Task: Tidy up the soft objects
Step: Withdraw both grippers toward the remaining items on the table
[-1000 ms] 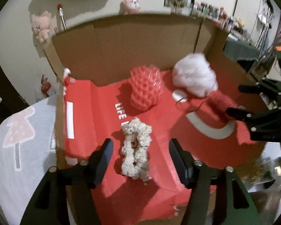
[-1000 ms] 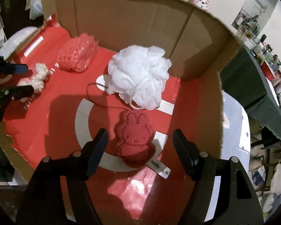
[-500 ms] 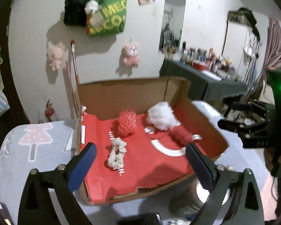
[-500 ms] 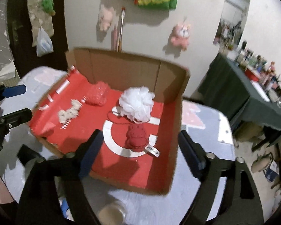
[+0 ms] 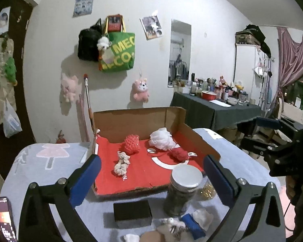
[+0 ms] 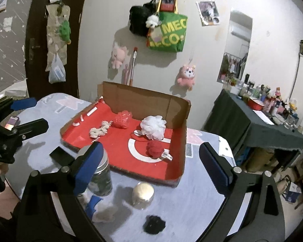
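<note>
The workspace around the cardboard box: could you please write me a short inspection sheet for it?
Surface: round table under a grey printed cloth.
Job's things: open cardboard box holds a cream scrunchie, red mesh sponge, white bath pouf and red plush, all apart.
Clutter: lidded glass jar, black block, phone, small soft items at the near edge.
Grippers: left gripper and right gripper open, empty, back from the box.
Cables: nothing seen.
Surroundings: green tote bag, pink plush toys on the wall, crowded side table.

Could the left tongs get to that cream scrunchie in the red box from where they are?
Probably yes. The left tongs are open and empty, the cream scrunchie lies loose near the cardboard box's low front edge, and nothing stands between them.
</note>
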Action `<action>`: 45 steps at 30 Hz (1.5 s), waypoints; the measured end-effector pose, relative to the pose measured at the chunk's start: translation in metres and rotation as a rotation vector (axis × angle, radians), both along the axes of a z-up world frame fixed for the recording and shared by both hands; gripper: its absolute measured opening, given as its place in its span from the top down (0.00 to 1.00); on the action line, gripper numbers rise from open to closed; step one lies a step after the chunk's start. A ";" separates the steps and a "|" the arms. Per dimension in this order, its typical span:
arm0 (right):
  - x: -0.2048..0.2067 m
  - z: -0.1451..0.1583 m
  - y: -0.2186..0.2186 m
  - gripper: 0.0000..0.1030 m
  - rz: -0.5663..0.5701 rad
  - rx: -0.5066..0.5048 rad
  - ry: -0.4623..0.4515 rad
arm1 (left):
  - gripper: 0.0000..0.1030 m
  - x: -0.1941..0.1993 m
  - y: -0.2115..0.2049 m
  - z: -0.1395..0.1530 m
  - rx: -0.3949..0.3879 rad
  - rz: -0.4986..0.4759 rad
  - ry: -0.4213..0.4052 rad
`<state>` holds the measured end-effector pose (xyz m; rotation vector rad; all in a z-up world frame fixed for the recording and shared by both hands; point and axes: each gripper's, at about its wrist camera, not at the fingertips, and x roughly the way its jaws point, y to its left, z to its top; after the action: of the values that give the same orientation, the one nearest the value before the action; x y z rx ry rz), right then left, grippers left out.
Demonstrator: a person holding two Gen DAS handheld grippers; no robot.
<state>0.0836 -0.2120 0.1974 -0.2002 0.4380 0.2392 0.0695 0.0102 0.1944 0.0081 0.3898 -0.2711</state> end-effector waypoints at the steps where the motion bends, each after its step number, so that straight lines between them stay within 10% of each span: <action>1: -0.006 -0.003 -0.001 0.06 -0.002 0.010 -0.006 | 0.00 -0.006 -0.001 -0.003 0.002 0.008 -0.006; 35: -0.008 -0.163 0.003 0.05 -0.014 0.175 0.285 | 0.01 -0.027 0.029 -0.135 0.037 0.146 0.295; 45: 0.003 -0.178 0.016 0.08 0.042 0.174 0.342 | 0.20 -0.013 0.044 -0.154 0.051 0.152 0.388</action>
<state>0.0862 -0.1963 0.0195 0.0041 0.7492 0.3528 0.0563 0.0547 0.0401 -0.0238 0.7792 -0.1110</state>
